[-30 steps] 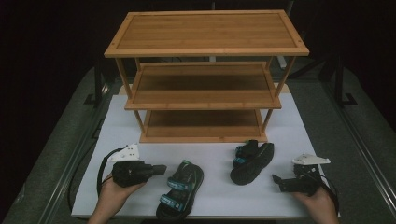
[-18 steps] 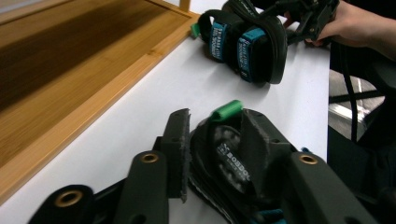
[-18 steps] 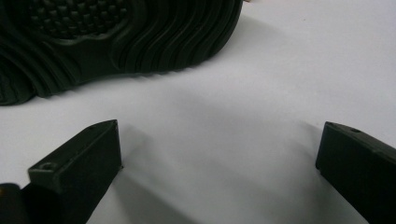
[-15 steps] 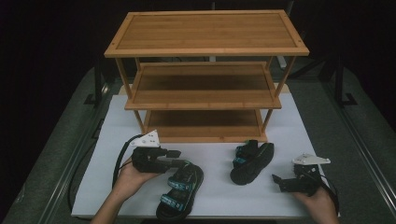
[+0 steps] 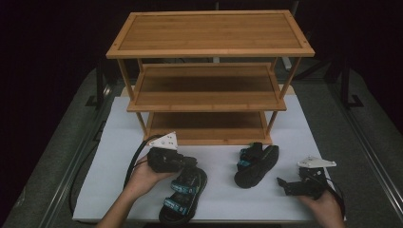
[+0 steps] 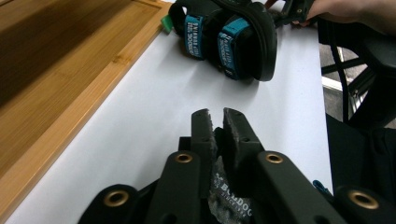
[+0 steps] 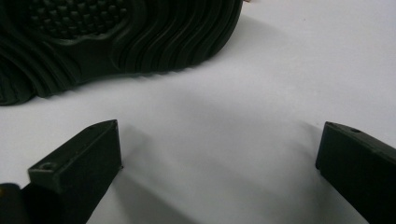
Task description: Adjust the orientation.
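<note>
Left gripper (image 6: 215, 122): jaws nearly together, just been closing, clamped on a thin grey strap end with printed lettering, part of the near black sandal with teal straps (image 5: 183, 195). In the high view this gripper (image 5: 189, 162) sits at that sandal's far end, touching it, nose pointing right across the table.

Near sandal: flat on the white table mat (image 5: 119, 137), sole down, straps up. Long axis runs from the near edge of the mat up and slightly right, far end toward the bamboo three-tier shoe rack (image 5: 209, 52); toe versus heel can't be told.

Right gripper (image 7: 219, 154): jaws spread wide, nothing between the pads, bare mat under them. In the high view it (image 5: 281, 183) lies low at the right of the mat, nose pointing left at the second black sandal with teal straps (image 5: 256, 164), near it, apart.

Second sandal: tipped on its side, ridged sole (image 7: 116, 37) facing the right gripper, straps facing left. Long axis diagonal, near-left to far-right, just in front of the rack's bottom shelf. The two sandals are well apart.
</note>
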The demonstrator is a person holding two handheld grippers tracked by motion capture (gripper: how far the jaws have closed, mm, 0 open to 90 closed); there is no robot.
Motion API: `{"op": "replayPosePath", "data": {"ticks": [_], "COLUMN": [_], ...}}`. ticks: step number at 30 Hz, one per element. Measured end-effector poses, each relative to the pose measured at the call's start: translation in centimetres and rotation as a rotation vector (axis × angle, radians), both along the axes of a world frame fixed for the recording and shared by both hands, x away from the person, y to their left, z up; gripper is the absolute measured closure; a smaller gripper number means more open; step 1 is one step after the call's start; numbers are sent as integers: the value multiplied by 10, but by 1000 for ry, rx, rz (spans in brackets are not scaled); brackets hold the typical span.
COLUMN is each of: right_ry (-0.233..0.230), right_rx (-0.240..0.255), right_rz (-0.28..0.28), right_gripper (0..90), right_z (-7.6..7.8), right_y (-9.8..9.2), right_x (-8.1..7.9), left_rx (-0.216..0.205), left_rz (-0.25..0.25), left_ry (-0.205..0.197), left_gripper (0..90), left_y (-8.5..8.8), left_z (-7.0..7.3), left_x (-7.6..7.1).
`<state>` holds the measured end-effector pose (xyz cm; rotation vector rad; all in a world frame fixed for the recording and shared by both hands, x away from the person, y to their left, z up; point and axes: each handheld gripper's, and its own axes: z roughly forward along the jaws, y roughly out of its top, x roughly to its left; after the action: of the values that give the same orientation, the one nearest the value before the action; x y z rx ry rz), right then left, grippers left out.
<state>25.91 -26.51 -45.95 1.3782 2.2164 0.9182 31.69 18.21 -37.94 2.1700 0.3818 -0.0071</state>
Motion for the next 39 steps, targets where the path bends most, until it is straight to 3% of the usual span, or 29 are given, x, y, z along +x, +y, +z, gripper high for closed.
{"op": "replayPosePath", "data": {"ticks": [9,11,13,15,19,21,27,34,39], "right_ry": [0,0,0,0,0,0,0,1,1], "right_rx": [0,0,0,0,0,0,0,-1,-1], "right_rz": [0,0,0,0,0,0,0,0,-1], "right_gripper": [0,0,0,0,0,0,0,0,0], "right_z": [0,0,0,0,0,0,0,0,0], "right_y": [0,0,0,0,0,0,0,0,0], "right_x": [0,0,0,0,0,0,0,0,0], "left_rx": [-32,-48,-50,-58,-55,-61,-45,-25,-24], "left_rz": [27,73,85,140,185,241,314,364,399], "left_ry": [-18,-30,-35,-48,-57,-61,-56,-41,-29], "left_gripper": [877,877,878,877,877,877,877,877,876], "left_y": [6,18,21,35,48,64,91,115,137], "left_z": [8,13,14,16,18,18,16,8,6], "left_x": [0,4,5,10,15,20,22,12,-9]}}
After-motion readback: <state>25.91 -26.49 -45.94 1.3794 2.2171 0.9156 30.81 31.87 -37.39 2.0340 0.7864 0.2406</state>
